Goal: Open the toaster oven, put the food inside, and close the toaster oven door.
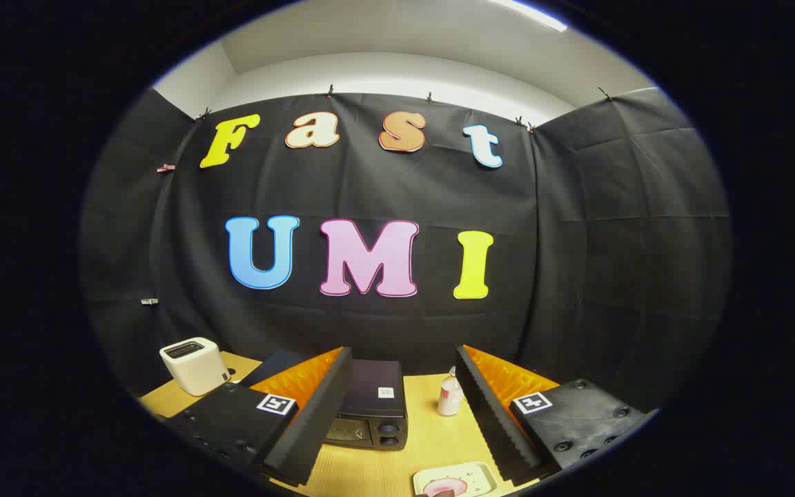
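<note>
Nothing done yet: toaster oven [370, 407] shut, near desk [370, 469] back edge; food [447, 487] (on its plate [484, 476]) at front edge. Fingers [404, 407] wide apart, holding nothing.

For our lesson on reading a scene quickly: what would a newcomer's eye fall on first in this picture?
Most striking is the small black toaster oven, door closed, on the light wooden table between and just beyond the open gripper fingers. A white boxy appliance stands beyond the left finger, a small clear bottle beside the right finger, and a pale tray with pink food lies nearest.
</note>
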The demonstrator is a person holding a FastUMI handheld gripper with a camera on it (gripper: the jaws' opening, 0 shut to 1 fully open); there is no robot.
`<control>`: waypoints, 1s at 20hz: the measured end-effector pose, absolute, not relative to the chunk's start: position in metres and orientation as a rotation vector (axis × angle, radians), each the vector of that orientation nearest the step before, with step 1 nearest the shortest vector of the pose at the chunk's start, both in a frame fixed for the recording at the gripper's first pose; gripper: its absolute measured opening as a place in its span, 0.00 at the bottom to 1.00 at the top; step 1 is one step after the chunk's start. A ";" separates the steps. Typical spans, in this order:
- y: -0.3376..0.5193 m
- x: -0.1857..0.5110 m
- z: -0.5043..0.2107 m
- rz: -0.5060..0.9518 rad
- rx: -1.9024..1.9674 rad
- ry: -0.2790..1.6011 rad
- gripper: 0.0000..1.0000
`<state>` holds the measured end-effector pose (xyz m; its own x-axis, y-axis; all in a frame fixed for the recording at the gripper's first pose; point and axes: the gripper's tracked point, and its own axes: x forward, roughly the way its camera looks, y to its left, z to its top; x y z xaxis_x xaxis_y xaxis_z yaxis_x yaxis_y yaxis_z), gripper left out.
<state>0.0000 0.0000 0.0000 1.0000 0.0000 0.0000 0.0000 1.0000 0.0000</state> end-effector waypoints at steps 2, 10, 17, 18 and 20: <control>0.000 -0.001 0.000 -0.003 0.004 0.001 0.98; 0.004 -0.005 0.002 -0.001 -0.014 -0.010 0.98; 0.010 -0.005 -0.001 0.005 -0.013 -0.010 0.98; 0.014 -0.006 -0.001 0.007 -0.016 -0.011 0.98; 0.028 -0.003 -0.002 0.017 -0.009 -0.015 0.98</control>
